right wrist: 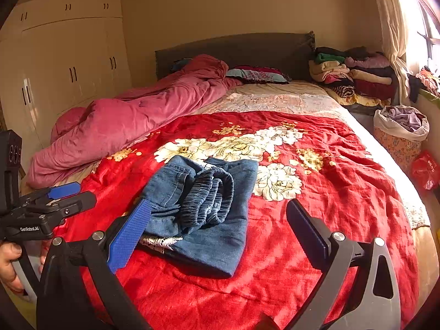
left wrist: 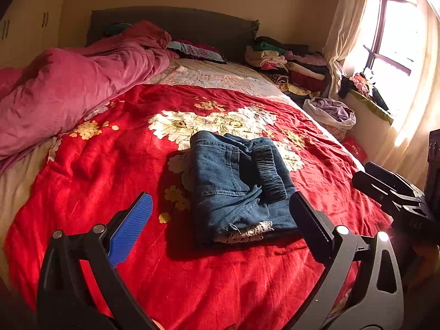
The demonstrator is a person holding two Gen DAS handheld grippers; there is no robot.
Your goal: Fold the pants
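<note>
1. nearest, the left hand-held gripper [left wrist: 220,225] and the right hand-held gripper [right wrist: 217,233] both stand spread and hold nothing.
2. just beyond them the folded jeans [left wrist: 236,187] lie on the red floral blanket [left wrist: 110,170] covering the bed [right wrist: 418,217].
3. farther back, a pink duvet [left wrist: 68,88] is bunched along one side, with stacked clothes [left wrist: 288,66] by the headboard [left wrist: 178,24].
4. only the right wrist view shows the cream wardrobe [right wrist: 68,63] and a hand [right wrist: 8,264]; the left wrist view shows the bright window [left wrist: 396,35].
</note>
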